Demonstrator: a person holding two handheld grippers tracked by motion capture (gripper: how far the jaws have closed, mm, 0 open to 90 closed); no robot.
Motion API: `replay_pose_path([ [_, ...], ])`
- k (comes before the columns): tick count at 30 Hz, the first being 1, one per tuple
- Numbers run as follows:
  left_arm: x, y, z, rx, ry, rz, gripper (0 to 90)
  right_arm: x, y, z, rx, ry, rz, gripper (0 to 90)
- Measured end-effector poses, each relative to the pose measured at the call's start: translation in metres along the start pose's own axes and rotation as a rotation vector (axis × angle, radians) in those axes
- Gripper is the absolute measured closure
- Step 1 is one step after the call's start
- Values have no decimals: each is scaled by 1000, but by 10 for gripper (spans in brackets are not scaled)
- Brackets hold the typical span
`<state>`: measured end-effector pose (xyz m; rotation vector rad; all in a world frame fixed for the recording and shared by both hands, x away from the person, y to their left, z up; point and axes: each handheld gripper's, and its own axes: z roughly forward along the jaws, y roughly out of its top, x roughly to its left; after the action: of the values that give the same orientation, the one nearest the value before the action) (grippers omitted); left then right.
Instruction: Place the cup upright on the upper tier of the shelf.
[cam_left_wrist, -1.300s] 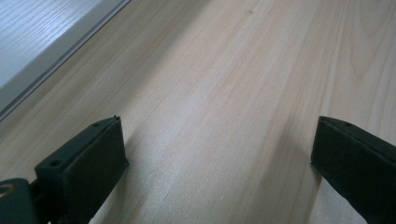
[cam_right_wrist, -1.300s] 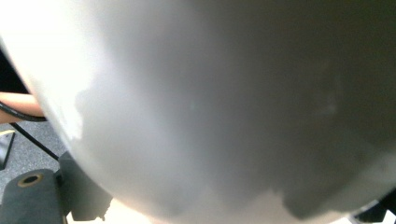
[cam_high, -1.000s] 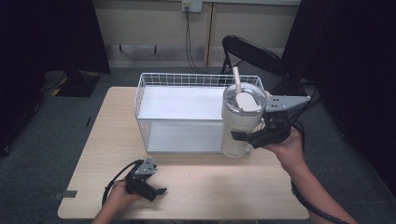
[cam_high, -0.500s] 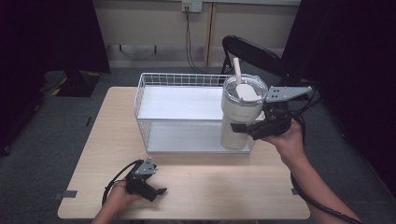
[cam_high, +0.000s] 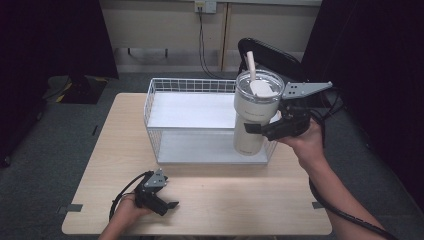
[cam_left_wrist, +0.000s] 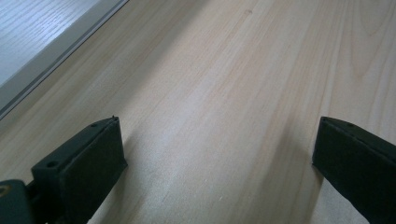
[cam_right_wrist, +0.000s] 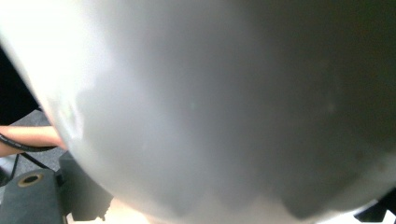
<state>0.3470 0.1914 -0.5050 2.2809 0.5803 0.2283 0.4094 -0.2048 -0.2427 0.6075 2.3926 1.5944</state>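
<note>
Cream tumbler (cam_high: 254, 117) gripped by right gripper (cam_high: 256, 128) over wire basket's (cam_high: 200, 86) right edge.
Tall cup could tip; left gripper (cam_high: 170, 204) rests wide open, empty.

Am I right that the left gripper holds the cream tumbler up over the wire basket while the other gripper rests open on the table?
Not quite: the right gripper holds the cream tumbler over the wire basket, as the high view shows. The left gripper is the one resting open on the table.
</note>
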Motion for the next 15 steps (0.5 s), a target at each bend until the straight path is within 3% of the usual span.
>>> replay_pose_path([
  [15,0,0,0,0,0,0,16,-11,19,8,-9,-35,6,100],
])
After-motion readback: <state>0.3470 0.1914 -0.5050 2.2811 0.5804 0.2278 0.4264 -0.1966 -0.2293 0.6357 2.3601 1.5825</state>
